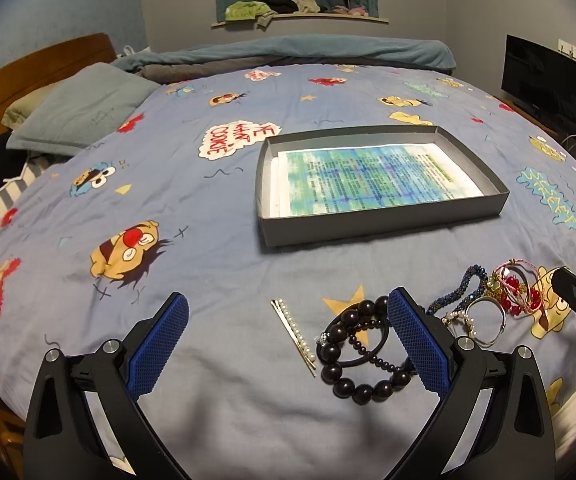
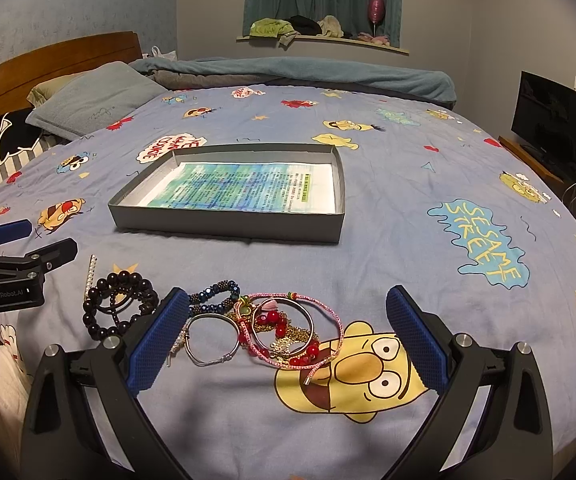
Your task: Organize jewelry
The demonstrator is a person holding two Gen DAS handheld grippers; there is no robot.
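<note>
- Grey tray (image 1: 380, 226) sits mid-frame on bedspread (image 1: 208, 208);
- left gripper (image 1: 288, 344) released, straddling dark bead bracelet (image 1: 352, 360);
- right gripper (image 2: 288, 340) released, straddling bracelet pile (image 2: 276, 328).

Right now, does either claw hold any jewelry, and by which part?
No. The left claw and right claw are both open and hold nothing.

We hold the right gripper (image 2: 288, 332) wide open over a tangle of bracelets (image 2: 276, 328) on the cartoon bedspread (image 2: 428, 168). A dark bead bracelet (image 2: 118, 304) and pearl hair clip (image 2: 91, 272) lie left, near the left gripper (image 2: 36, 244). The grey tray (image 2: 224, 228) sits beyond.
</note>
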